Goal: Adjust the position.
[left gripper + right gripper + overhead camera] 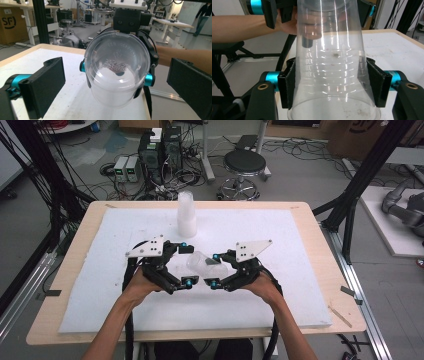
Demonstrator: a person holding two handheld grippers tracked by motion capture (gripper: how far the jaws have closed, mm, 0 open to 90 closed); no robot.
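Note:
A clear plastic cup (202, 264) lies on its side in the air above the white foam sheet (125, 310), in the middle of the table. My right gripper (215, 270) is shut on it; in the right gripper view both pads (287, 85) press the cup (332, 62) near its wide mouth. The cup's base (116, 67) points at my left gripper (187, 265). That gripper stands wide open, its jaws to either side of the base and clear of it. A stack of clear cups (186, 215) stands upright at the back centre.
The foam sheet covers most of the wooden table (45, 330). Beyond the far edge are a black stool (244, 167), computer boxes (159, 155) and loose cables on the floor. Black frame posts (350, 215) stand at the right.

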